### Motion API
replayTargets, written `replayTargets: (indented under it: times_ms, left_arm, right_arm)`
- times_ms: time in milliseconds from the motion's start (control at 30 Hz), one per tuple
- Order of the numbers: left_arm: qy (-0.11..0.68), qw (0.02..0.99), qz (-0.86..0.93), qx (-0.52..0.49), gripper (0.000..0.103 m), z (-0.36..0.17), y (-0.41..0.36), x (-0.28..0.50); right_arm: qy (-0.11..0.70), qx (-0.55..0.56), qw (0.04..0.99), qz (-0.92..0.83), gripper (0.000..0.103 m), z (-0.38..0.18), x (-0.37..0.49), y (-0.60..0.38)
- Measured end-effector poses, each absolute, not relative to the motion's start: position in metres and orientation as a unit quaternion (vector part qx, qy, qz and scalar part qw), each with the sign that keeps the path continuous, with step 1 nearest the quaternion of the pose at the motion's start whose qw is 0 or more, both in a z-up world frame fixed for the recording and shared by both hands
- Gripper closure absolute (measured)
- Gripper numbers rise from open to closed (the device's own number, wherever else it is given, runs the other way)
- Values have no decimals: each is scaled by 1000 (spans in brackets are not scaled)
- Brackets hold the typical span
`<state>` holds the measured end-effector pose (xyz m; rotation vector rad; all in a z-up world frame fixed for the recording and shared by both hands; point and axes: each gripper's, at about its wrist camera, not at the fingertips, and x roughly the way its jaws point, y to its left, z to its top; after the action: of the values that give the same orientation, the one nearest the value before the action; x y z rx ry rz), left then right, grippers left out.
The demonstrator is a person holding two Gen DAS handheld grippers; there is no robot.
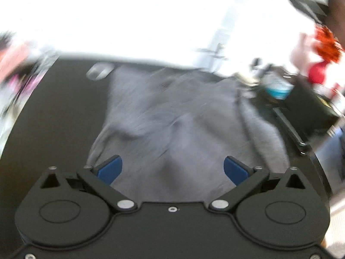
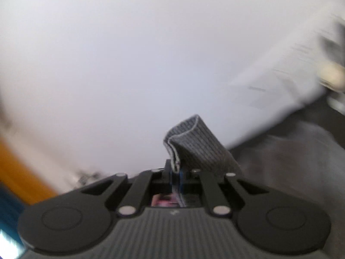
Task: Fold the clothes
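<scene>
The grey sweater (image 1: 170, 116) lies spread and rumpled on the dark desk (image 1: 60, 112), its body running away from my left tool (image 1: 172, 168), straight ahead along the line of its fingers. That left tool hangs over the near edge of the cloth with its blue pads (image 1: 111, 168) spread wide and nothing between them. My right tool (image 2: 175, 172) has its jaws pressed together on a ribbed cuff or hem (image 2: 192, 142), which stands up folded just past the fingertips, lifted against the white wall; the rest of the garment trails down to the right of it. So the right side carries the cloth, while the left is the nearer one to the flat body. The blur hides which edge I am holding.
</scene>
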<state>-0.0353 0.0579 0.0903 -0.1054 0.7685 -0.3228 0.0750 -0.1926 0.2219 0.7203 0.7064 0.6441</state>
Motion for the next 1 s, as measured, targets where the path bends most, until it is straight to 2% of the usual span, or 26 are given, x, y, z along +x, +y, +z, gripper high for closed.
replayTargets:
  times_ms: [100,233,367,533,733,1000]
  left_arm:
    - [341,924,-171,-25,0,94,47,-19]
    - [335,928,-153,-55,0,87,51,18]
    - [345,926,-108,-107,0,77,76,51]
    - [374,915,-75,-131,0,61,98,79]
    - [414,897,-82,-129,0,43,104,75]
    - [451,884,-93,-86,0,25,84,66]
  right_arm:
    - [310,294,821,379,97,272,90,-131]
    - [298,235,802,461,97,312,89,-59]
    - [304,182,783,511,97,322,82,-13]
    - [325,156,782,508,97,303,98,5]
    - [326,188,827,419,97,277,147,-47]
    - [344,276,879,180,97,190,168,-207]
